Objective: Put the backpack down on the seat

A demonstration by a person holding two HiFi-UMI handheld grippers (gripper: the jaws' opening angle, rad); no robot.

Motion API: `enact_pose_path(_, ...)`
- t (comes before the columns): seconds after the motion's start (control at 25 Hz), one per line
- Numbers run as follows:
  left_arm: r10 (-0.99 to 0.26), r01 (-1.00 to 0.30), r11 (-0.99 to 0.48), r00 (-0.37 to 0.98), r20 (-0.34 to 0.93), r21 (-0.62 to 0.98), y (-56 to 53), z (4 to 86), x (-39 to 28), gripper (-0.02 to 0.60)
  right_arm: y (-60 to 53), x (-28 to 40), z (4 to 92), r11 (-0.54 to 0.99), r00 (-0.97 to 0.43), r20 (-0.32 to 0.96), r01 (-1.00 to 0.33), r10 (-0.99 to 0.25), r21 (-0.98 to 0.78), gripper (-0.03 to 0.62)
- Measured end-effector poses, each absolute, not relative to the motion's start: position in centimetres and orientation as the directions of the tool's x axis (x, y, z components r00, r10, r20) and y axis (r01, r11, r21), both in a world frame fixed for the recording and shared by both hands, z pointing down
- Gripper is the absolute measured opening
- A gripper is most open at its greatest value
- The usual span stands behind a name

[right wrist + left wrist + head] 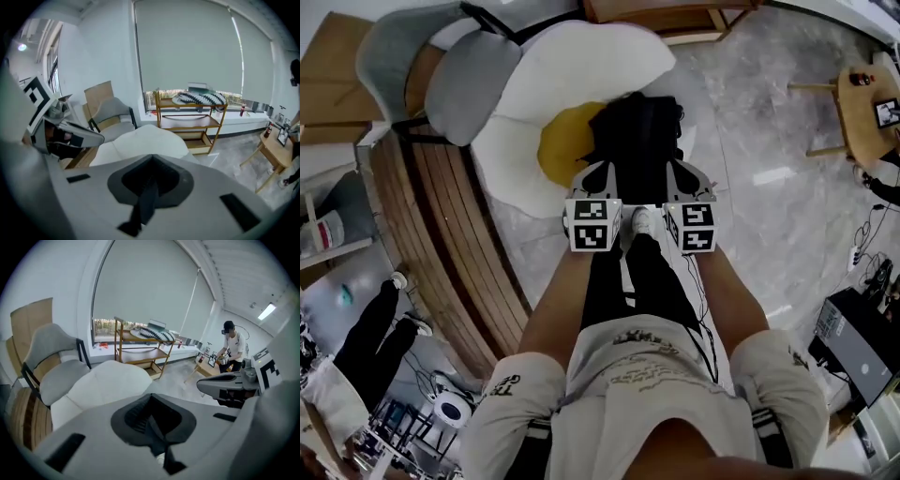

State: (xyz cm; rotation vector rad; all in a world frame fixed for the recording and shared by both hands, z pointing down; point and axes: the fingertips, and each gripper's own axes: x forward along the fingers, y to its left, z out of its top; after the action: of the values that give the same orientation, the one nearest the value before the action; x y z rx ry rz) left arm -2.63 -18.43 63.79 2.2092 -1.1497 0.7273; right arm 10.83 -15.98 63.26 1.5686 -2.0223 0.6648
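Over the white egg-shaped cushion seat (581, 75) with its round yellow centre (561, 142) is the black fabric backpack (636, 136). The left gripper (602, 176) and right gripper (684, 176), side by side, are each clenched on a black strap (144, 202) of it.

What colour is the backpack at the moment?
The backpack is black, seen best in the head view.

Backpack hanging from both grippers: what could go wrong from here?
The left gripper and right gripper each pinch only a thin black strap; either could slip and the backpack would tip.
It hangs at the front edge of the white seat, by the yellow cushion; lowered there, it might slide to the floor.
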Motion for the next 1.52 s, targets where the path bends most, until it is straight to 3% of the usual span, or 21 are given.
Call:
enact_pose_path(0.4, -0.732, -0.876, -0.47, 0.456, 0.507, 0.111, -22.5, 44.6, -3.8, 0.02, -20.8, 10.4, 42.1, 0.218, -0.254, 0.324, -0.965, -0.911, -0.143, 0.028)
enact_pose_path(0.8, -0.87, -0.916, -0.402, 0.383, 0.311, 0.002, -24.3, 26.9, -7.8, 0.02, -22.8, 9.9, 25.5, 0.237, -0.25, 0.119, -0.965, -0.961, -0.113, 0.028)
enact_pose_path(0.96, -0.896, -0.922, -0.386, 0.369, 0.248, -0.022, -25.1, 22.6, -8.4, 0.02, -23.7, 10.3, 23.0, 0.212, -0.225, 0.103, -0.969, -0.969, -0.129, 0.028)
enact_pose_path(1.52, -0.889, -0.9, -0.434, 0.42, 0.185, -0.04, -26.7, 19.1, -6.0, 0.021, -25.4, 8.8, 19.9, 0.257, -0.263, 0.078, -0.963, -0.962, -0.083, 0.028)
